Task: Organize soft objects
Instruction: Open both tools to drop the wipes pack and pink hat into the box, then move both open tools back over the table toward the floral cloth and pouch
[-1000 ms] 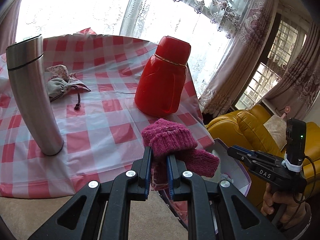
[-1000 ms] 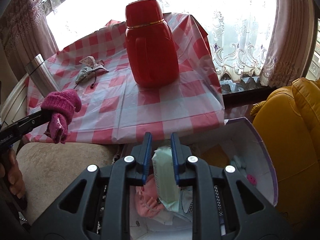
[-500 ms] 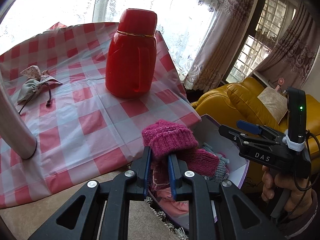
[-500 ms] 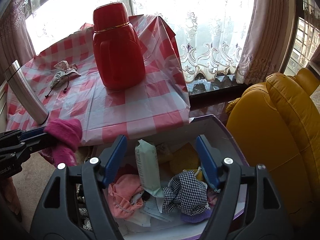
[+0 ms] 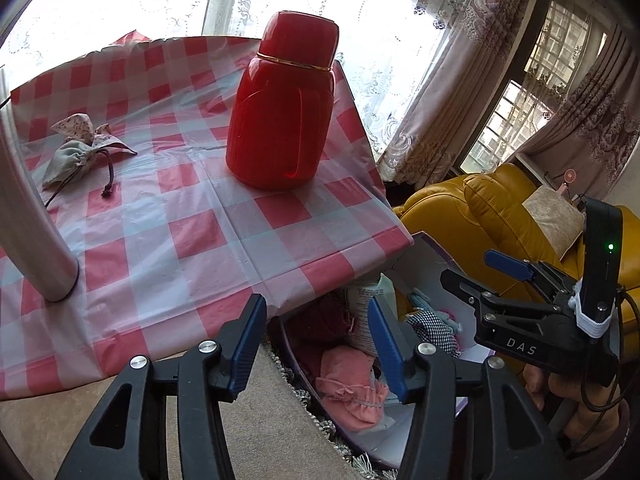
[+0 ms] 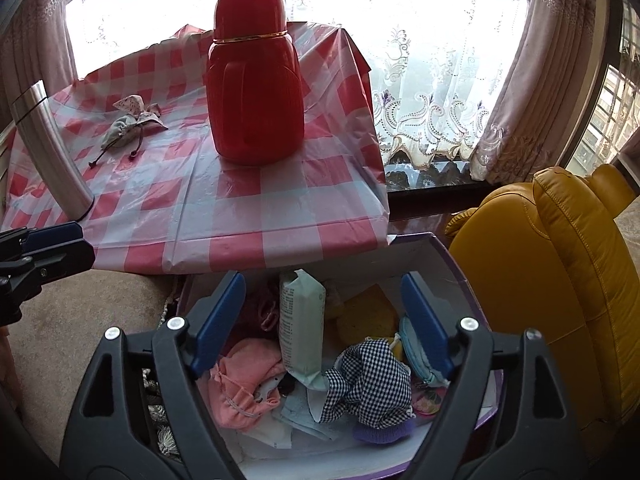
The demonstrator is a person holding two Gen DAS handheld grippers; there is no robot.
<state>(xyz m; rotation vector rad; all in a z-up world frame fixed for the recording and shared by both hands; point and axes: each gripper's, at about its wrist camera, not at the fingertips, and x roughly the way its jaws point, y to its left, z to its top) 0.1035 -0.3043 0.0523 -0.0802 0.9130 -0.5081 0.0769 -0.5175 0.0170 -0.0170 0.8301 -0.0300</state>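
Observation:
My left gripper [image 5: 316,302] hangs over the box [image 5: 424,240] beside the table, its jaws opening with nothing between the pads. Below it a magenta knitted piece [image 5: 320,320] lies inside the box. My right gripper [image 6: 322,280] is also above the box [image 6: 440,244], jaws opening and empty, with a pale green wipes pack [image 6: 300,320] standing loose beneath. A salmon cloth [image 6: 240,376], a checked cloth [image 6: 368,380] and a yellow sponge [image 6: 368,312] lie in the box. A floral drawstring pouch [image 5: 76,156] rests on the checked tablecloth.
A red thermos [image 5: 284,112] stands mid-table and a steel flask [image 5: 28,220] at the table's left edge. A yellow sofa [image 6: 560,260] flanks the box on the right. Curtains and a window sit behind. The left gripper [image 6: 82,242] shows at the right wrist view's left edge.
The left gripper swung right over the box, opened and let go of the magenta knitted piece, which dropped in. The right gripper opened off the wipes pack.

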